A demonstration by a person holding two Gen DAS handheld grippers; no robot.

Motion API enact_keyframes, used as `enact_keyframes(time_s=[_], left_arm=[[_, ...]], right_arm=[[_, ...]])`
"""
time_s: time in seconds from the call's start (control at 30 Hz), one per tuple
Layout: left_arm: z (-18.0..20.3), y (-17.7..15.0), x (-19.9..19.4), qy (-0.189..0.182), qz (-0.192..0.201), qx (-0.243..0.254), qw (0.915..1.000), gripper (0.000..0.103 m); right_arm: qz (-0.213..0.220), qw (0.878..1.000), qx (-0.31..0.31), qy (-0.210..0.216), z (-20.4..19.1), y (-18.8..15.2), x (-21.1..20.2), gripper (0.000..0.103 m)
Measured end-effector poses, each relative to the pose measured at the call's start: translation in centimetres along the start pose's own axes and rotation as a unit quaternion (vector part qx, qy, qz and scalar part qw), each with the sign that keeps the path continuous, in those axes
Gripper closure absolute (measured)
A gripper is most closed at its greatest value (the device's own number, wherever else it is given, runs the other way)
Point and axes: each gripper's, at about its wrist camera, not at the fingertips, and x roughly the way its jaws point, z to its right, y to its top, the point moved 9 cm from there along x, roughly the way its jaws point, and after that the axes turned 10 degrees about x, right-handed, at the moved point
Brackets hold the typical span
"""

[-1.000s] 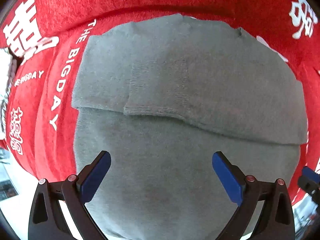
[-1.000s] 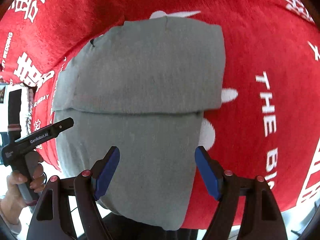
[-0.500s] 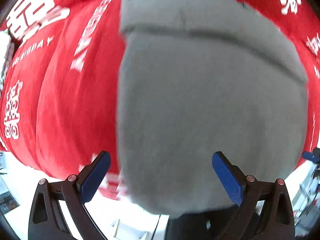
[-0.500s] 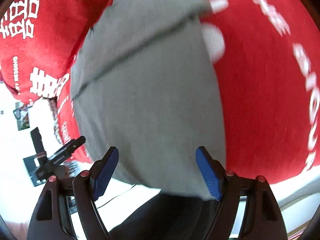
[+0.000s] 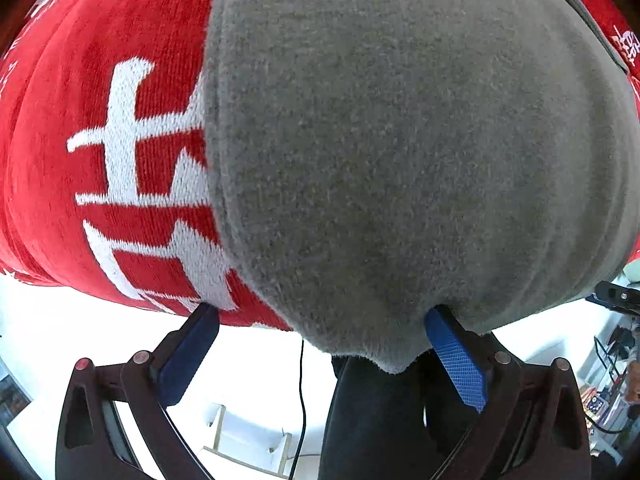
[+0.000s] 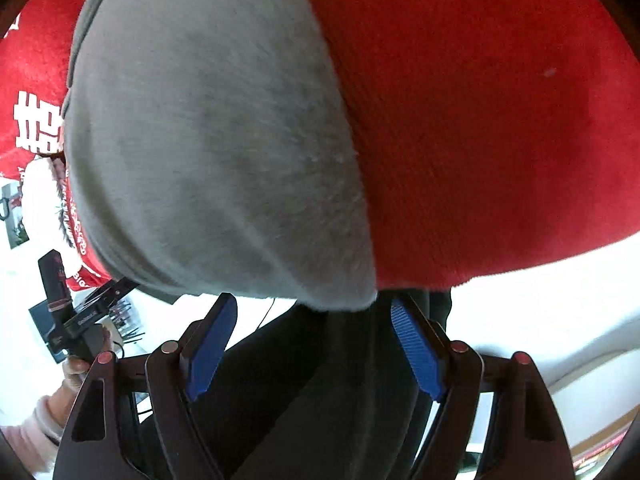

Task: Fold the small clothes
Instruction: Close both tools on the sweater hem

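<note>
A grey knit garment (image 5: pixel 400 140) lies on a red cloth with white lettering (image 5: pixel 120 140) and hangs over the table's near edge. My left gripper (image 5: pixel 320 344) is open at the garment's lower left corner, its fingertips at the hem, one on each side of the corner. In the right wrist view the garment (image 6: pixel 220 140) fills the upper left. My right gripper (image 6: pixel 312 320) is open just below the garment's lower right corner, touching nothing that I can see.
The red cloth (image 6: pixel 480 120) covers the table to the right of the garment. Below the table edge are dark trousers (image 6: pixel 300 400) and a bright floor. The left gripper's handle and the hand that holds it (image 6: pixel 76 320) show at the left of the right wrist view.
Both grippers have dropped toward the near edge and closed in on the garment's lower corners. Both stay open. The folded upper part of the garment has passed out of sight.
</note>
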Motion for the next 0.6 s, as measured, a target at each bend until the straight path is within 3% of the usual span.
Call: enact_keyframes(time_s=[0.03, 0.07, 0.1, 0.13, 0.17, 0.2, 0.37, 0.5, 0.6], left_arm=[[-0.1, -0.1, -0.2, -0.003, 0.003, 0.0, 1.0, 0.005], [0.0, -0.4, -0.4, -0.008, 0.005, -0.001, 1.0, 0.018], [0.7, -0.9, -0.7, -0.023, 0.002, -0.004, 0.9997, 0.028], [1.5, -1.3, -1.0, -0.045, -0.003, -0.003, 0.999, 0.058], [1.9, -1.4, -1.2, -0.069, -0.009, 0.005, 0.9976, 0.094], [2.3, -1.5, -1.5, -0.072, -0.01, 0.013, 0.9973, 0.093], [3.6, -0.2, -6.3, -0.091, 0.032, 0.054, 0.9939, 0.093], [3.0, 3.4, -11.8, -0.114, 0.092, 0.05, 0.988, 0.093], [2.0, 7.9, -14.4, -0.095, 0.131, 0.059, 0.9851, 0.093]], right_arm=[[-0.002, 1.0, 0.008, 0.013, -0.1, -0.1, 0.4, 0.021], [0.0, 1.0, 0.01, 0.023, -0.2, -0.3, 0.4, 0.022], [0.0, 0.999, 0.015, 0.039, -0.7, -0.6, 0.3, 0.035], [-0.005, 0.998, 0.023, 0.051, -0.9, -1.0, 0.1, 0.048], [-0.01, 0.997, 0.031, 0.066, -1.1, -1.3, -0.1, 0.086], [-0.014, 0.995, 0.04, 0.086, -1.5, -1.6, -0.5, 0.093], [-0.006, 0.989, 0.009, 0.149, -5.6, -3.4, -4.7, 0.093], [0.026, 0.977, -0.013, 0.211, -10.3, -2.2, -9.3, 0.093], [0.062, 0.966, -0.025, 0.249, -14.1, 0.3, -11.9, 0.093]])
